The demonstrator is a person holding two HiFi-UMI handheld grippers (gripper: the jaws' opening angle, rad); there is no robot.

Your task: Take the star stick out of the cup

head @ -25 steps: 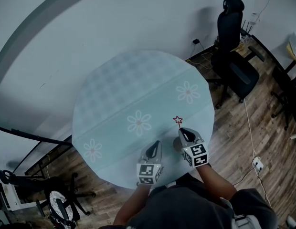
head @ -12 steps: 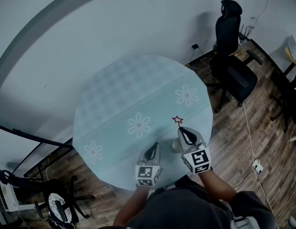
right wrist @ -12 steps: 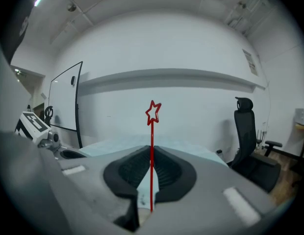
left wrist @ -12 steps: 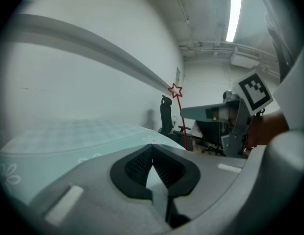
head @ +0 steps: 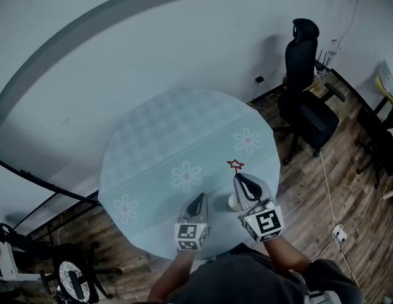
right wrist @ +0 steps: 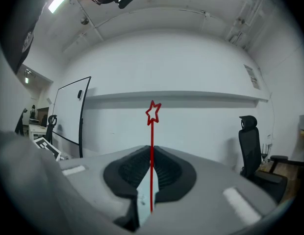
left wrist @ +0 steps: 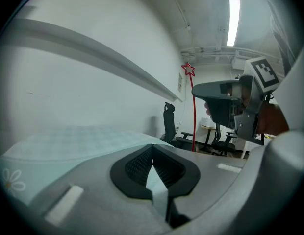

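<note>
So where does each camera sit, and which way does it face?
Head view: on the person's head, facing steeply down at the round pale-blue flowered table; forearms, left gripper, right gripper show.
Left gripper view: on the left gripper, facing along its shut jaws toward the right gripper.
Right gripper view: on the right gripper, facing the wall along jaws shut on the thin red star-topped stick.
Shared: all show the stick; both gripper views, the black office chair.

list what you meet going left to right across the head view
leftmost flower → left gripper → right gripper, shut on the stick → chair
</note>
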